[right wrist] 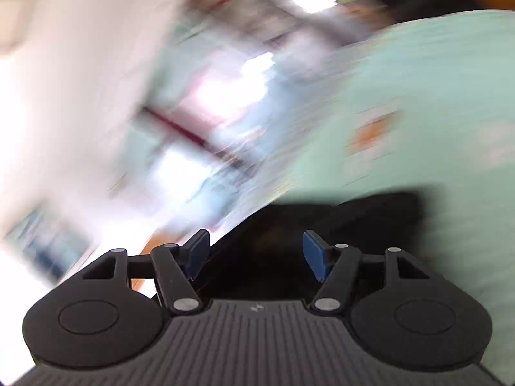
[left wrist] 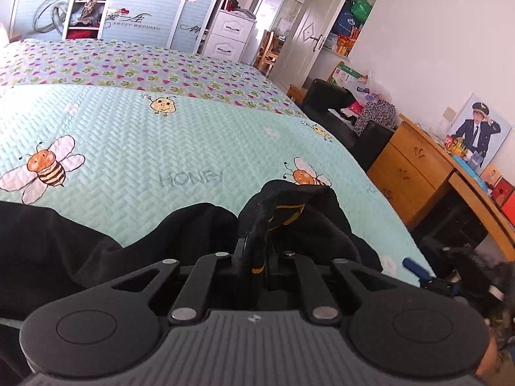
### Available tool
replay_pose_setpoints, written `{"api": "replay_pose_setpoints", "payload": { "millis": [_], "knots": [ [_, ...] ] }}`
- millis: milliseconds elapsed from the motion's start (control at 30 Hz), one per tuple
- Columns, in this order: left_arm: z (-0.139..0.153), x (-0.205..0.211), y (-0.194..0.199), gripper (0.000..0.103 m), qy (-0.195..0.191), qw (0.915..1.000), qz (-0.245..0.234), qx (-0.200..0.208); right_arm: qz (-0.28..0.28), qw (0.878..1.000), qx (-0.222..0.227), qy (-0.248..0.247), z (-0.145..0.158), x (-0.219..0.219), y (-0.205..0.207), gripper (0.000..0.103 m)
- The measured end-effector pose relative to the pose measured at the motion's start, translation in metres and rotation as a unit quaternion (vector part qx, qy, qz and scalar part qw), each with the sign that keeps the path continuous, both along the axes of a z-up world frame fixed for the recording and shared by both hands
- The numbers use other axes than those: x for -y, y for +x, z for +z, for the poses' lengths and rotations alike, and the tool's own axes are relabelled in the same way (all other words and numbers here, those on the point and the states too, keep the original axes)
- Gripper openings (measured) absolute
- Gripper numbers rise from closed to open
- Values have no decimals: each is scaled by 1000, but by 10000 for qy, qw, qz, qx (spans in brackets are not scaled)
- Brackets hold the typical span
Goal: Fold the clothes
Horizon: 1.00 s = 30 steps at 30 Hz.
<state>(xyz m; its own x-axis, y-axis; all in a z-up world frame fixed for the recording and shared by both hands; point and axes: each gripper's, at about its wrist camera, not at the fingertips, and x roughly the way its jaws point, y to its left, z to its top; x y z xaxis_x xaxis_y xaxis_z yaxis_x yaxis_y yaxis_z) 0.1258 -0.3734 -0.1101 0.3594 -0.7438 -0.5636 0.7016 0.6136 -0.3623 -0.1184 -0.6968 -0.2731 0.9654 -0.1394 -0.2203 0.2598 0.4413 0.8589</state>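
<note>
We are pinching the black garment (left wrist: 206, 225) in our left gripper (left wrist: 256, 257); our right gripper (right wrist: 256, 254), blue pads apart, is needing the edge at twelve o'clock on the bed (left wrist: 161, 135).

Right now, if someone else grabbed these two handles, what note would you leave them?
Left gripper: shut on a bunched edge of the black garment, which lies crumpled on the bee-print bedspread.
Right gripper: fingers apart, holding nothing; dark cloth lies just ahead, though its view is blurred.
Done: one edge gripped.
Left: grip a second edge with the right, spread the garment flat, then fold it.
</note>
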Motion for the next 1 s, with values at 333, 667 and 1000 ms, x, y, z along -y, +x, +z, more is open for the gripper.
{"api": "replay_pose_setpoints", "payload": {
  "millis": [333,667,1000],
  "knots": [
    [-2,9,7,9,77,9999,25,-80,674,9698,-153,2340,-91,79,72,73],
    [2,26,21,9,-40,9992,-31,-407,2825,9380,1776,936,-2,33,105,77],
    [6,15,16,9,-147,9984,23,-539,3413,9354,856,349,17,-5,90,76]
  ]
}}
